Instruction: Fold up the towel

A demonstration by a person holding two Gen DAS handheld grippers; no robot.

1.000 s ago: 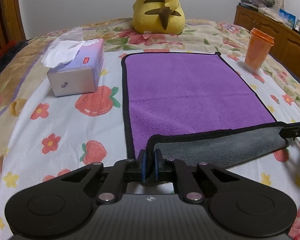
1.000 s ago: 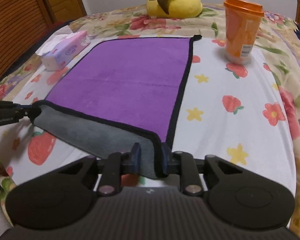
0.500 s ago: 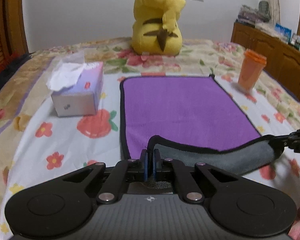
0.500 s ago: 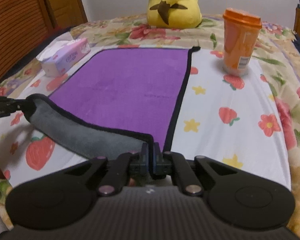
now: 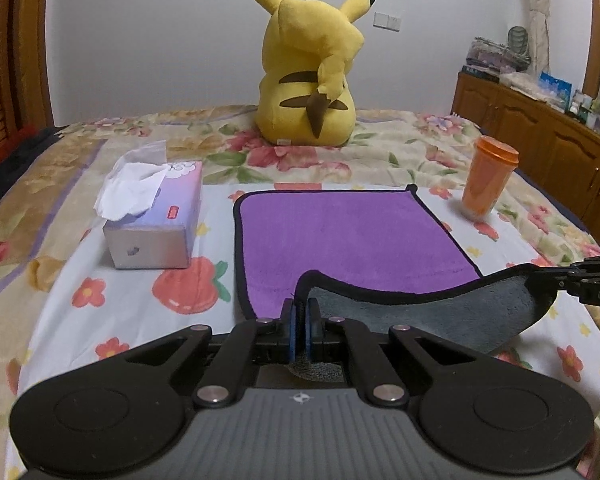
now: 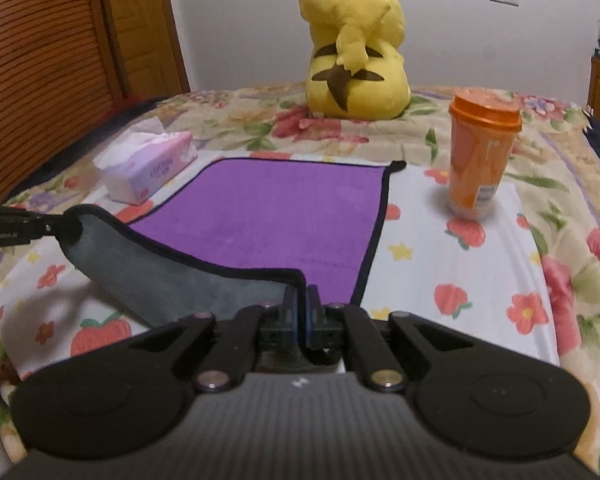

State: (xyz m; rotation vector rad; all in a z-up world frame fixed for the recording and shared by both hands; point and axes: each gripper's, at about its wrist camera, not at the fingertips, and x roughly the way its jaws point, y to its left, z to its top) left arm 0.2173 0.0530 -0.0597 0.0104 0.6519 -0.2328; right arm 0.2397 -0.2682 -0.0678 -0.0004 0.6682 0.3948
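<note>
Towel (image 5: 340, 236) spread in front of the plush (image 5: 308, 76) | left gripper (image 5: 300, 320) and right gripper (image 6: 300, 304) each clamp a lifted near corner | fold just begun, carry-over to far edge pending

"OAS" on right tongs (image 5: 598, 286), partly cut

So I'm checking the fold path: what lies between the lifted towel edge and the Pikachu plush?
Only the flat purple towel, then bare floral bedspread up to the Pikachu plush; both wrist views show it.
</note>
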